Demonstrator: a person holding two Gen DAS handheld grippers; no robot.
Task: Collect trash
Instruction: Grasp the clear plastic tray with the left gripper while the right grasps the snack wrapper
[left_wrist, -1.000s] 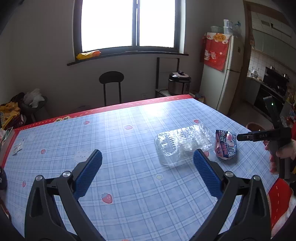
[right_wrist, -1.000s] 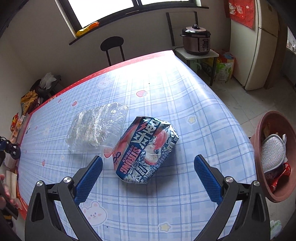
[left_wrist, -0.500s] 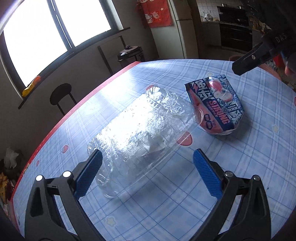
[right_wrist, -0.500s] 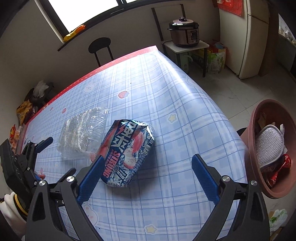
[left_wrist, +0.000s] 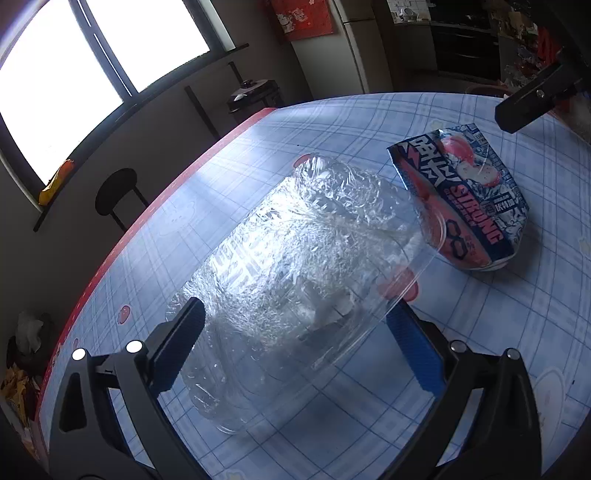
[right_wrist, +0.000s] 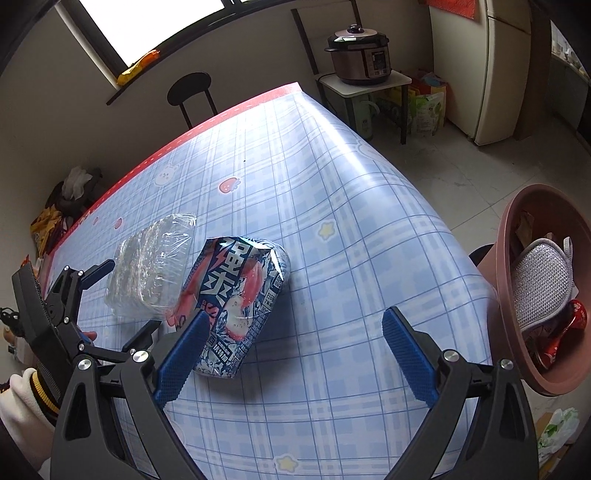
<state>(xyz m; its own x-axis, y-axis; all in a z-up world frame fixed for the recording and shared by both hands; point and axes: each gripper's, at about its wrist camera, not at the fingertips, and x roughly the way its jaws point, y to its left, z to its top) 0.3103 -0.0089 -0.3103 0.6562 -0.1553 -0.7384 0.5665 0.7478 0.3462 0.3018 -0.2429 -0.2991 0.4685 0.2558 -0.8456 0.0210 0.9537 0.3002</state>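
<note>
The left gripper (left_wrist: 291, 339) stands wide apart, with the clear tray (left_wrist: 295, 273) lying between its fingers on the counter (left_wrist: 517, 314). The tray's long axis runs straight ahead of this gripper, away toward the far edge, so the fingers straddle its near end across the short width. Contact between the pads and the tray walls cannot be confirmed (the plastic is transparent and glare hides its edges); they appear close but apart.

The right gripper (right_wrist: 291, 347) is also apart and holds nothing. The carton (right_wrist: 236, 306) lies ahead of it, just inside its left finger, long axis roughly along the reach direction. Carton and tray sit just beside each other, possibly touching at one corner.

The bin (right_wrist: 517, 295) stands off the counter's edge to the right, nearer the right gripper. Judgement: each gripper is lined up for its own item.
</note>
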